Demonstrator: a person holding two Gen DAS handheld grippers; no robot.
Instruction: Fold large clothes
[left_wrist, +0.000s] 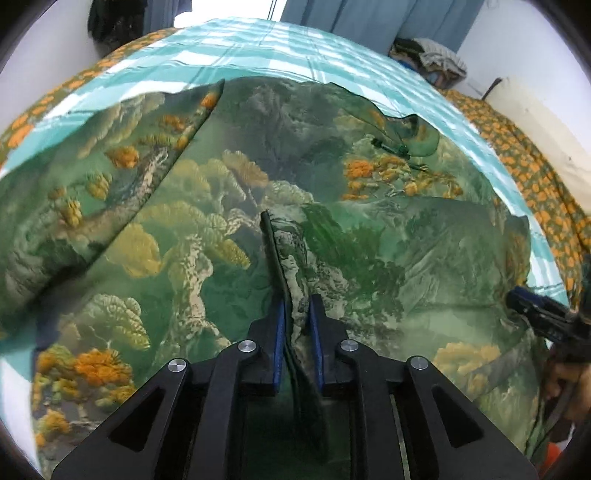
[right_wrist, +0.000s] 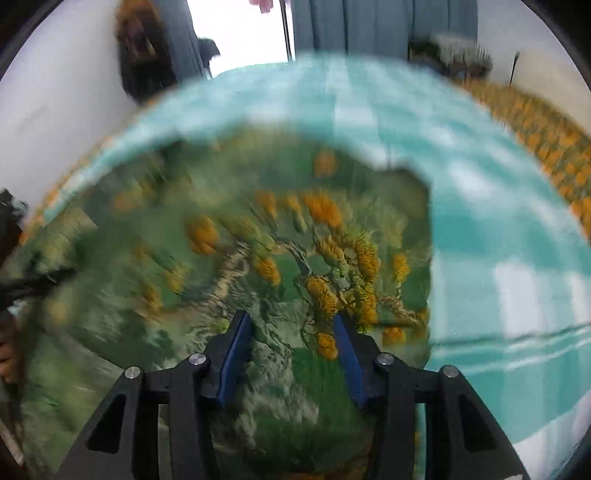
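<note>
The left tongs (left_wrist: 295, 310) pinch a fold of the green printed garment (left_wrist: 229, 192) spread over the bed (left_wrist: 258, 48); the right tongs (right_wrist: 291, 332) hang spread above it, and piled clothes (left_wrist: 432, 59) lie at the bed's far corner.

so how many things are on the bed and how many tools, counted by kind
printed green garment: 1
teal checked sheet: 1
orange-flowered cover: 1
tools: 2, the left tool shut on a fold of the garment, the right tool open over it
total: 5
</note>
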